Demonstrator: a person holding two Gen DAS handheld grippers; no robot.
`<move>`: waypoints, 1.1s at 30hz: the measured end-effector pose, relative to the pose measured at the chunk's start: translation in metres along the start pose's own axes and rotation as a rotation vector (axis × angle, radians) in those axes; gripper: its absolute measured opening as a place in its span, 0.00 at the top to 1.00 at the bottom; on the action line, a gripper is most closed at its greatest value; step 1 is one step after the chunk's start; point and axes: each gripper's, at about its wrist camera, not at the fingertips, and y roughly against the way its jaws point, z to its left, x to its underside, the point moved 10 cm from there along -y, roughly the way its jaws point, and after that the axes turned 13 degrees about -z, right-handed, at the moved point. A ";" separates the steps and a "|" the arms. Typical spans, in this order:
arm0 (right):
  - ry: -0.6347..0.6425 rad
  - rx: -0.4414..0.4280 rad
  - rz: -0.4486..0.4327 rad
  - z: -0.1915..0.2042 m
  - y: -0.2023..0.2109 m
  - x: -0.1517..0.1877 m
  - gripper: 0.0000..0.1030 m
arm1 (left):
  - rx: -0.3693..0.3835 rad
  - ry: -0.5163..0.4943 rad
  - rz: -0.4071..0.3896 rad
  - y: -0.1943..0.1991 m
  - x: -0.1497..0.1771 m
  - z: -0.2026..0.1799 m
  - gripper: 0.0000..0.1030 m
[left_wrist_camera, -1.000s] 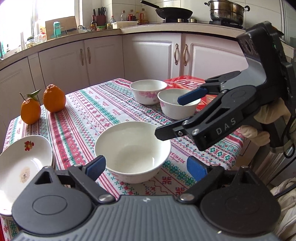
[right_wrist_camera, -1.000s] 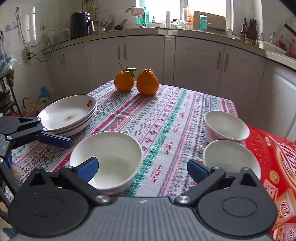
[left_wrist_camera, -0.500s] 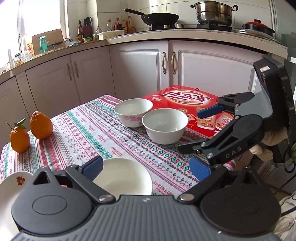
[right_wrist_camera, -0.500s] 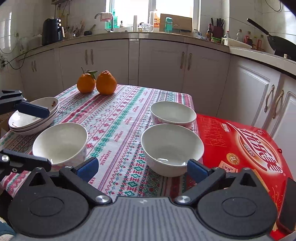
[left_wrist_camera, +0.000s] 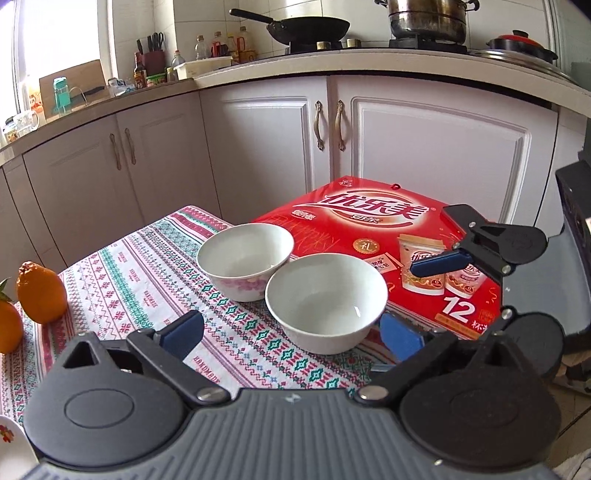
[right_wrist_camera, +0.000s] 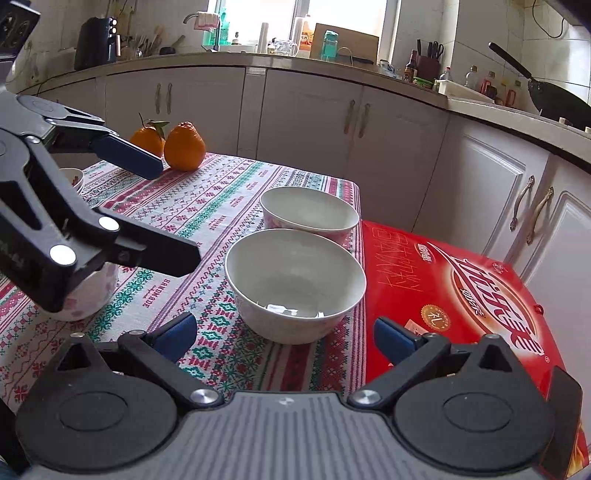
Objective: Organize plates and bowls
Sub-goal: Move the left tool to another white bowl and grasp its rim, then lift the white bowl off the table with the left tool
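Near bowl point(right_wrist_camera: 294, 284) at frame centre on tablecloth point(right_wrist_camera: 207, 210), just ahead of right gripper point(right_wrist_camera: 284, 334), between its spread fingers; pads clear of rim, nothing held. Pink bowl point(right_wrist_camera: 309, 213) just behind it, seemingly touching. Third bowl point(right_wrist_camera: 90, 291) lower left, behind left gripper point(right_wrist_camera: 177, 210); left jaws opening, nothing between them. Plate point(left_wrist_camera: 11, 452) at bottom-left corner in left view. Red box point(right_wrist_camera: 454, 288) right of bowls. Oranges point(right_wrist_camera: 184, 147) upper left. White cabinets point(right_wrist_camera: 303, 110) behind; wok point(left_wrist_camera: 308, 27) on stove.
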 end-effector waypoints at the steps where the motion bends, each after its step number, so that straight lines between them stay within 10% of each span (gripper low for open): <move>1: -0.005 -0.005 0.002 -0.002 -0.003 0.001 0.00 | -0.003 0.005 0.015 -0.007 0.000 0.001 0.02; 33: -0.033 -0.095 0.002 -0.013 -0.036 0.009 0.14 | 0.120 0.159 0.212 -0.101 0.019 0.000 0.43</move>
